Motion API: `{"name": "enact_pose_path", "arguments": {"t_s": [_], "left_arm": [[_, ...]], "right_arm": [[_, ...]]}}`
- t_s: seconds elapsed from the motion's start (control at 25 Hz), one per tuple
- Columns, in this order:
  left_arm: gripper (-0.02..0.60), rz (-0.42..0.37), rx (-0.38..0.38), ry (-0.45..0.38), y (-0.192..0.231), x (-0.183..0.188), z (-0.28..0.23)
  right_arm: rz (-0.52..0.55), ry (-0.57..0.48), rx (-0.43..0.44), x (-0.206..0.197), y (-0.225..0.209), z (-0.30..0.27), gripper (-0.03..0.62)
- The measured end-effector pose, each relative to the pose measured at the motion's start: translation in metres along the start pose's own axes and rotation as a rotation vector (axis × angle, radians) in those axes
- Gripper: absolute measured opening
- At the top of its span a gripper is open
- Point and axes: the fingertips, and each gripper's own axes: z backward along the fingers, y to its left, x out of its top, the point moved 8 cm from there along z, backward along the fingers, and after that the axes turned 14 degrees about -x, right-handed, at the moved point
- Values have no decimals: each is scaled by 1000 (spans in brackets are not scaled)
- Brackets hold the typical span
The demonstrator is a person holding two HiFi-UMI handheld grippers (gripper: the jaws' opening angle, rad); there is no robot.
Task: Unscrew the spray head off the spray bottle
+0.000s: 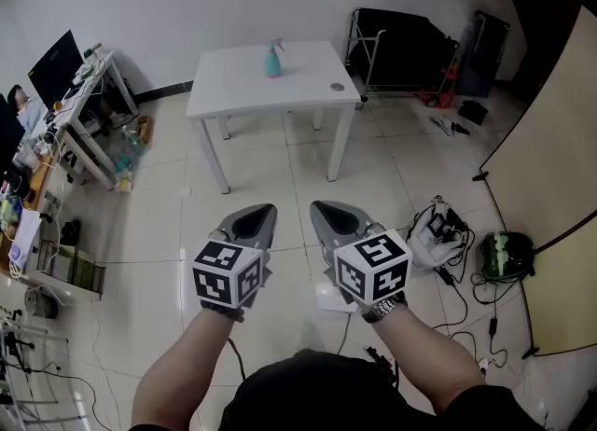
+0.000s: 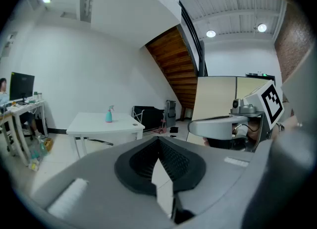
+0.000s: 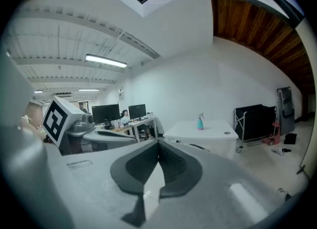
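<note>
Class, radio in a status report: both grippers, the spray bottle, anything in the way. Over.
Left gripper shut, empty; right gripper shut, empty. Spray bottle upright on white table, well ahead, untouched, spray head on. Nothing between but floor tiles.

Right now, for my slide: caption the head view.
Left gripper and right gripper, both shut and empty, face a distant white table bearing the teal spray bottle.

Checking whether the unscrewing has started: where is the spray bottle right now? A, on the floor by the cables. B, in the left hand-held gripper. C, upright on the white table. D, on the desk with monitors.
C: the spray bottle stands upright on the white table, well away from the left hand-held gripper and the right hand-held gripper, both shut and empty.
</note>
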Motion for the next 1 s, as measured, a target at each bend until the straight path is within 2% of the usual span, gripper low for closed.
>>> {"name": "enact_pose_path", "arguments": {"t_s": [0.56,1.0], "left_arm": [[12,-2,25,-6,35,27,-41],[12,-25,-1,-2,77,43,-46]], "right_arm": [[14,-3,28,20,-29,-46,-8],[18,-13,8,35,-21,-85,-8]]}}
